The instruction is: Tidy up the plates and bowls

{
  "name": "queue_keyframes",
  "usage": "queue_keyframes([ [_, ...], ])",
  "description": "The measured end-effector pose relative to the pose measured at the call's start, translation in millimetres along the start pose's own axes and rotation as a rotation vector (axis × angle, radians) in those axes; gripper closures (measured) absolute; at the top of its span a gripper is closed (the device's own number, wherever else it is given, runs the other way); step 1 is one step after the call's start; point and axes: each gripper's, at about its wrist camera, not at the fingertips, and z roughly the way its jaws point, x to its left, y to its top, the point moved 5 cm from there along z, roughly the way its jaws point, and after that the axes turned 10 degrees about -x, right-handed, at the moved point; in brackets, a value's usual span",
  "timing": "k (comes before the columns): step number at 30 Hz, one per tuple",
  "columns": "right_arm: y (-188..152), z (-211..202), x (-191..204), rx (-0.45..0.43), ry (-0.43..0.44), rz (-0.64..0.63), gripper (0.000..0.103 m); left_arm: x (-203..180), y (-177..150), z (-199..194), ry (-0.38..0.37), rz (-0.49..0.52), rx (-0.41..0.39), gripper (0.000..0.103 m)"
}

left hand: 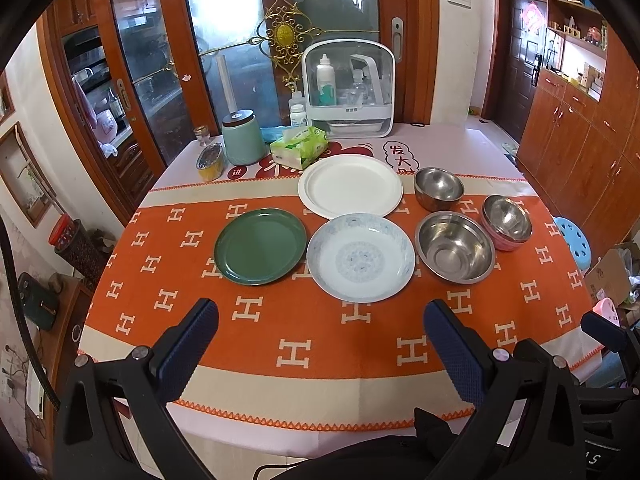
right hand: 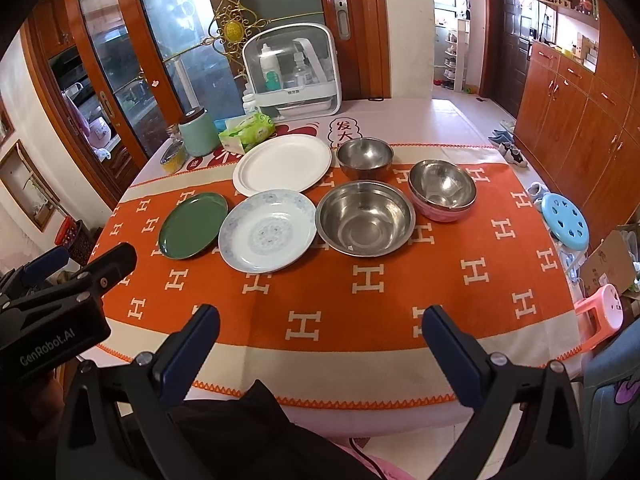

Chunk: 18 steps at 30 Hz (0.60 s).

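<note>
Right, both my left gripper (left hand: pixel 320 336) and right gripper (right hand: pixel 320 336) hover wide apart and empty, so I'd pinch the rim of that slick, breakable patterned plate (left hand: pixel 361 263) mid-table, beside the green plate (left hand: pixel 260 251).

Bare cloth (left hand: pixel 320 344) near the table edge; plates (left hand: pixel 360 264) and bowls (left hand: pixel 455 247) crowded just beyond.

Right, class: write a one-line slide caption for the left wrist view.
Open left gripper faces green plate, two pale plates and four bowls on orange tablecloth.
</note>
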Motion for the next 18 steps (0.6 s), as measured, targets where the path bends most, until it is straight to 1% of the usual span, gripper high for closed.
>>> queue_keyframes([
  [8, 3.5, 0.8, -5.6, 0.001, 0.009, -0.011, 0.001, -0.9, 1.3, 1.5, 0.0, -0.009, 0.006, 0.001],
  [10, 6.7, 5.0, -8.0, 0.002, 0.016, -0.014, 0.001, -13.9, -1.8, 4.3, 0.006, -0.018, 0.008, 0.001],
  [18, 10.0, 7.2, -22.5, -0.009, 0.05, -0.046, 0.001, -26.9, -5.8, 5.8, 0.038, -0.048, 0.014, 0.001],
])
